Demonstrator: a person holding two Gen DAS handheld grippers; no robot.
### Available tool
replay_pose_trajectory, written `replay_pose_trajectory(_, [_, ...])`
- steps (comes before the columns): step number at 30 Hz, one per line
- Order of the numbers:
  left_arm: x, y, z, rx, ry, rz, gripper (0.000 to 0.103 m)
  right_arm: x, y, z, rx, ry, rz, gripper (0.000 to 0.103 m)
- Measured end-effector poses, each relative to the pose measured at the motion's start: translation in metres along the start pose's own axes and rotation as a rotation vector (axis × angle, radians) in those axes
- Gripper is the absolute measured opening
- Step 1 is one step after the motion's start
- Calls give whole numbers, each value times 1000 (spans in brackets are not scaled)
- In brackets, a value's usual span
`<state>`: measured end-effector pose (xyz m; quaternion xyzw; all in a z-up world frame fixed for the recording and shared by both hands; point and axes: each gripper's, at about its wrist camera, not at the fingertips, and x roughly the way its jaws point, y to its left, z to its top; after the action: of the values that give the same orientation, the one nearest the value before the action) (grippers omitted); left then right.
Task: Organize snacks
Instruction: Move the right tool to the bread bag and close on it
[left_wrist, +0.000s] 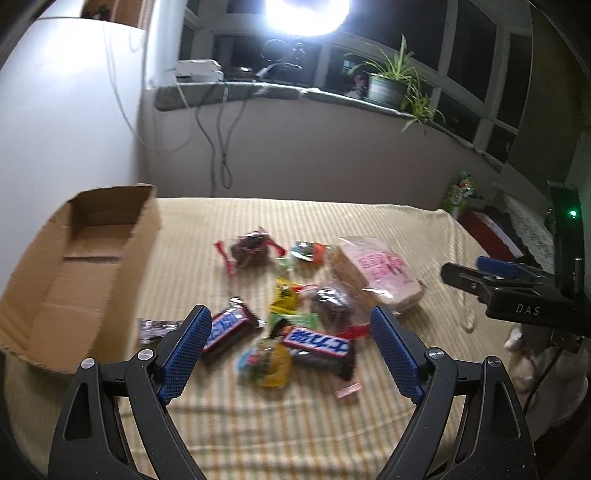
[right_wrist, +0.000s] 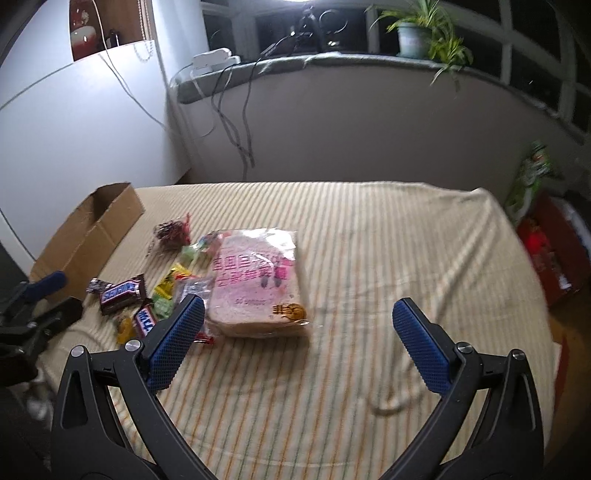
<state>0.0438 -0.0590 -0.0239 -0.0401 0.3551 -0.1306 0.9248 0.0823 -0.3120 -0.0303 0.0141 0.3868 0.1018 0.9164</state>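
Left tongs (left_wrist: 290, 339) spread wide, holding nothing; right tongs (right_wrist: 297, 332) likewise.

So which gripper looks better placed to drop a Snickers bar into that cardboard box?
Probably the left gripper: it hangs open over both Snickers bars, with the cardboard box right beside it. The right gripper faces the bread bag, farther away.

The box (left_wrist: 79, 273) is cut off at the left edge. The snacks (left_wrist: 291, 314) are blurred, their small print unreadable.
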Motion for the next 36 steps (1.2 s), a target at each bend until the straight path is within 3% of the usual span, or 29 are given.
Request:
replay_pose_trajectory(6, [21,-11,6,-23,52,-113,81,17,-4,5,-5,44,62,103])
replay_pose_trajectory(11, [38,-22,7,-36,98,-190,65,30,-12,9,10,83,156,101])
replay_pose_trajectory(18, [62,-30,9,-73,172,-287,59,60,-21,13,63,187,271,84])
replay_pose_trajectory(23, [71,-34,11,-80,197,-309,53,79,-26,13,99,251,333,79])
replay_pose_trajectory(27, [78,-40,13,-63,207,-316,53,88,-29,14,122,278,358,79])
replay_pose_trajectory(36, [93,-50,19,-27,231,-318,53,99,-33,16,156,325,410,68])
